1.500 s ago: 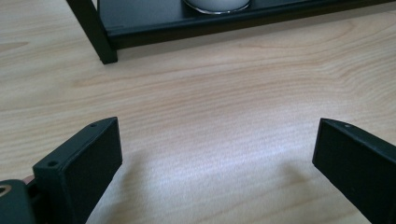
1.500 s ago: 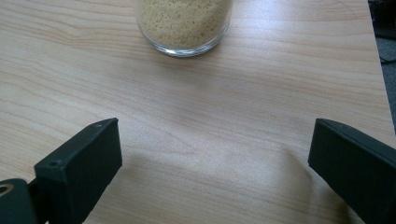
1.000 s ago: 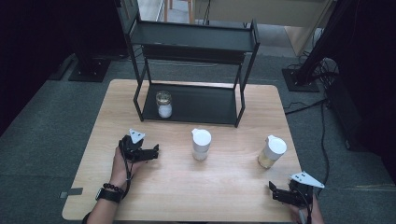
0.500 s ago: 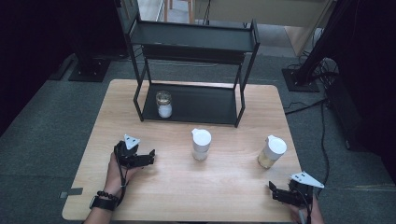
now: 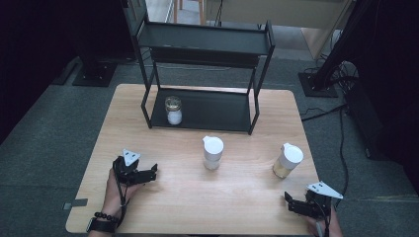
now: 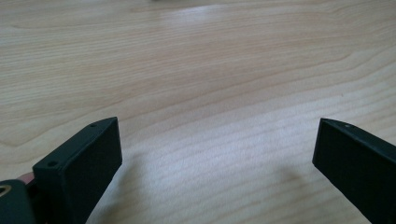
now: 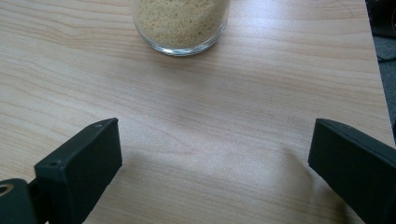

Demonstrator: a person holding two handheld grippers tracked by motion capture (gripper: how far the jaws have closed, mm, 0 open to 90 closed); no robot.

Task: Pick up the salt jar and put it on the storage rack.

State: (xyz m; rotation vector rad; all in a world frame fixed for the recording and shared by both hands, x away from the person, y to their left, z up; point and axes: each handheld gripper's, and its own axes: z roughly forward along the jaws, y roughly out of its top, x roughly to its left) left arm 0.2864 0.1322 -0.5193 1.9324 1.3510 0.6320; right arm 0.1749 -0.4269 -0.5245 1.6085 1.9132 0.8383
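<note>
Jar of yellow grain (image 5: pixel 286 161), capped with a white lid, stands upright on the right part of the wooden table (image 5: pixel 232 197), and it is the thing nearest the right gripper (image 5: pixel 296 205). That gripper sits low at the table's near right corner, held by a hand (image 5: pixel 323 224), with the jar a little ahead of it and slightly to its left. In the right gripper view the jar's glass base (image 7: pixel 180 23) rises at the top of the frame, just left of the midline between the jaws, clear of both; the jaws stand wide apart over bare wood with nothing between them.

A second white-lidded jar (image 5: pixel 213 152) stands near the table's middle, well apart from the first. The left gripper (image 5: pixel 148 173) rests over the near left part of the table, pointing toward that middle jar, jaws spread wide and empty. A small glass jar (image 5: pixel 173 109) with white contents stands on the lower shelf of the black rack (image 5: pixel 207 44) at the far edge.
</note>
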